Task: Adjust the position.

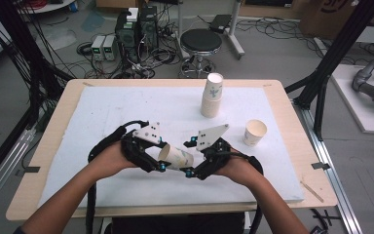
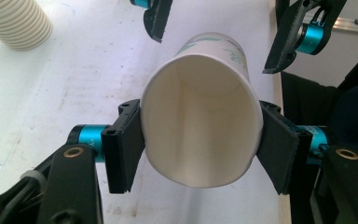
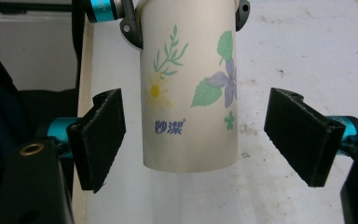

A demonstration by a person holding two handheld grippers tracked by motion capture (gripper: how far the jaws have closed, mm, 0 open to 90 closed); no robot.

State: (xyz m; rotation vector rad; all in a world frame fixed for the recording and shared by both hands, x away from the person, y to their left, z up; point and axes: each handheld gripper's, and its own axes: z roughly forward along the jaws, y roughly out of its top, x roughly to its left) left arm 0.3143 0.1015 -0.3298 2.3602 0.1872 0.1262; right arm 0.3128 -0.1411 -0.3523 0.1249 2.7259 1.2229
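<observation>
Left tongs clamped on cup near rim, squashing it slightly. Right tongs wide open around base, not touching. Close gently, centred, avoid crushing.

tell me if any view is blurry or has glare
High view: soft, low in detail, evenly lit, no glare. Left gripper view: paper cup rim sharp, cup stack bright, slightly washed out. Right gripper view: crisp print on the cup, table evenly lit.
</observation>
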